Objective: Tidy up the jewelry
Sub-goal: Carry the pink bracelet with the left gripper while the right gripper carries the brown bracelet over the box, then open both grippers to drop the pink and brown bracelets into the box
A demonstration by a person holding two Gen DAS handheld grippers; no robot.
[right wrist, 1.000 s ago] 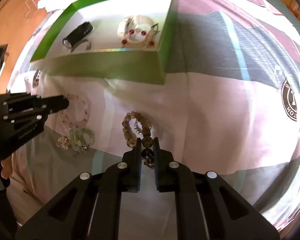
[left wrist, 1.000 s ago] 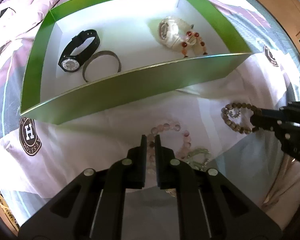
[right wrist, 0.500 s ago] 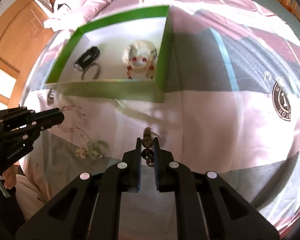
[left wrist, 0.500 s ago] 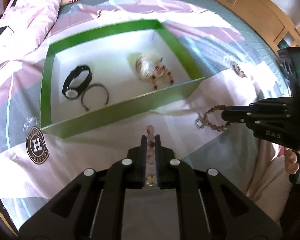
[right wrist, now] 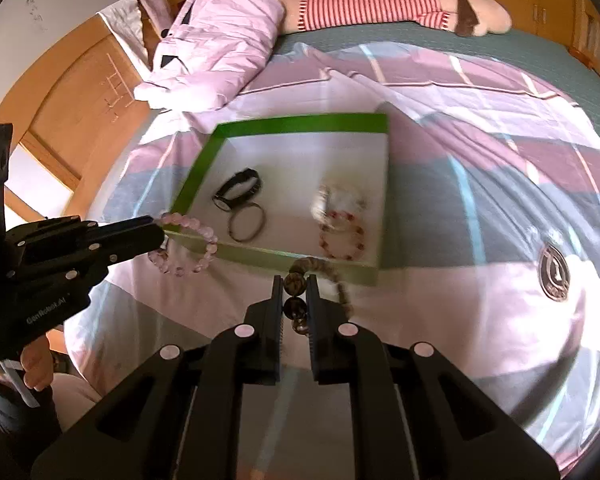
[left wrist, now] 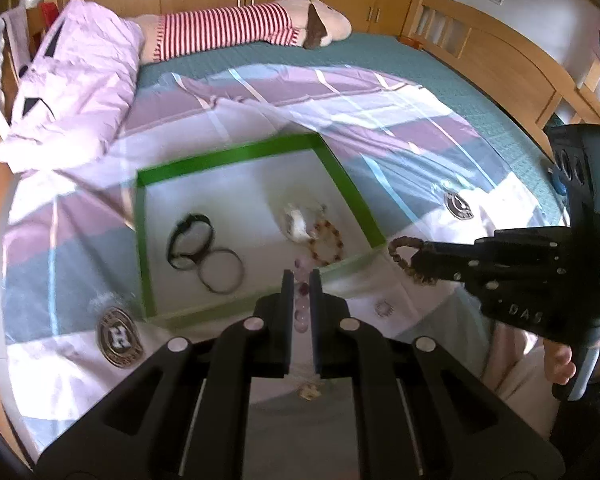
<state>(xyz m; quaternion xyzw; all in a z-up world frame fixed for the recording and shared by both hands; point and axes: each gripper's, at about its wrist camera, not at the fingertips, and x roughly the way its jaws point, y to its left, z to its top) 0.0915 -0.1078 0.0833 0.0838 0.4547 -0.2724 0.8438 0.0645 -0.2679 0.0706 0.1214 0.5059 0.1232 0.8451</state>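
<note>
Both bracelets are up off the bed now. The pale pink round-bead bracelet (right wrist: 184, 246) hangs from the left gripper (left wrist: 299, 280), jaws pinched narrow on a few beads, the loop dangling just in front of the near wall of the shallow green-walled white-floored cardboard box (left wrist: 342, 170). The brown wooden-bead bracelet (right wrist: 324, 280) is clamped the same way in the right gripper (right wrist: 294, 284), jaws close together with dark beads wedged between them and the rest of the strand trailing off to the right.

A second ago both were lying flat on the striped pink, grey and white quilt (right wrist: 480, 152) with the fingers just closing on them, and the cameras were low over the box. Since then both hands have lifted and pulled back, so you see the whole bed. A small greenish-white trinket (left wrist: 310, 392) that lay beside the pink bracelet seems to be left on the quilt below the left gripper, hard to make out.

So the pickups look done, and I'd guess the next bit is carrying each one over the near wall and letting go inside.

Already in the box: a black strap wristwatch (left wrist: 190, 240) touching a thin dark metal bangle (left wrist: 220, 270) on the left side, and a white chunky watch (left wrist: 296, 222) next to a red-and-amber bead bracelet (left wrist: 326, 246) on the right. Free floor shows in the middle and at the back.

Behind it all a lilac pillow (left wrist: 76, 88) and a striped plush toy (left wrist: 244, 26). Picture's a bit motion-blurred around the box
</note>
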